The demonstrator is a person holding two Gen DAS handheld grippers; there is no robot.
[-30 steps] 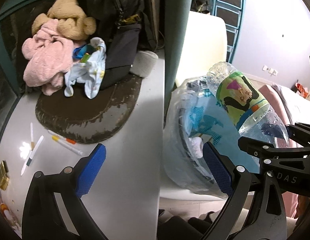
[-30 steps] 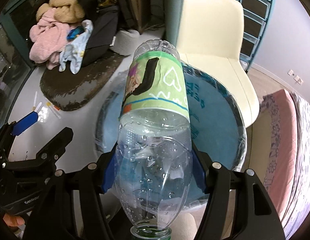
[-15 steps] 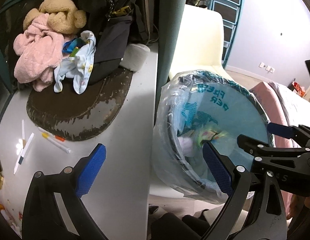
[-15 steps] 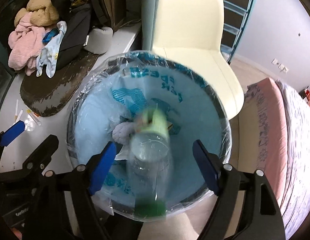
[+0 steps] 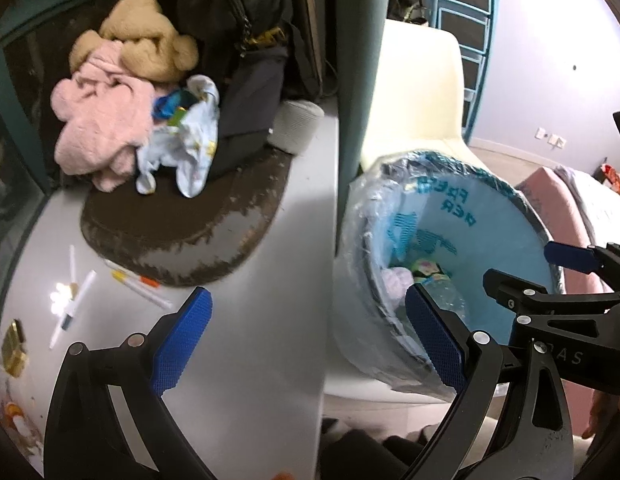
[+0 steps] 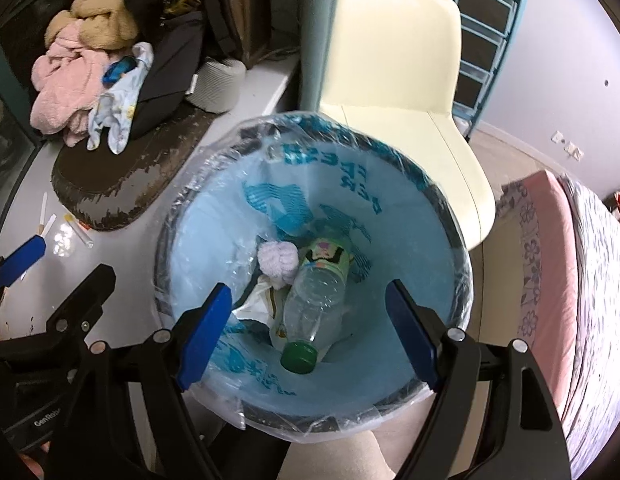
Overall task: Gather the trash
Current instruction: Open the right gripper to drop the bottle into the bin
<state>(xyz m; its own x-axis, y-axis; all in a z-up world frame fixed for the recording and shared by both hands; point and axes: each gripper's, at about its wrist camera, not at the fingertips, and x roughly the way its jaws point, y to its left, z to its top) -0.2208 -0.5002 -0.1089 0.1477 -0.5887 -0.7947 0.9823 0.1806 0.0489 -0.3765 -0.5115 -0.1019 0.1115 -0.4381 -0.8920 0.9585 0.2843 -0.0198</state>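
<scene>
A clear plastic bottle [image 6: 316, 292] with a green cap and a colourful label lies inside the trash bin [image 6: 450, 220], which is lined with a light blue bag. A pale crumpled wad [image 6: 277, 259] and white paper lie beside it. My right gripper [image 6: 310, 330] is open and empty, just above the bin's mouth. My left gripper [image 5: 310, 338] is open and empty over the white table edge, left of the bin [image 5: 530, 220]; the bottle [image 5: 442, 294] shows low inside it.
A white table [image 5: 270, 280] holds a brown mat [image 5: 182, 224], a heap of pink and tan cloth [image 5: 110, 128], a dark bag [image 5: 246, 96], several pens [image 5: 142, 284] and a grey cup [image 5: 296, 128]. A cream chair [image 6: 390, 72] stands behind the bin. A pink bed [image 6: 550, 260] lies right.
My right gripper opened and let go of the bottle, which fell into the bin and now lies at its bottom. The left gripper stayed open and shifted slightly.
</scene>
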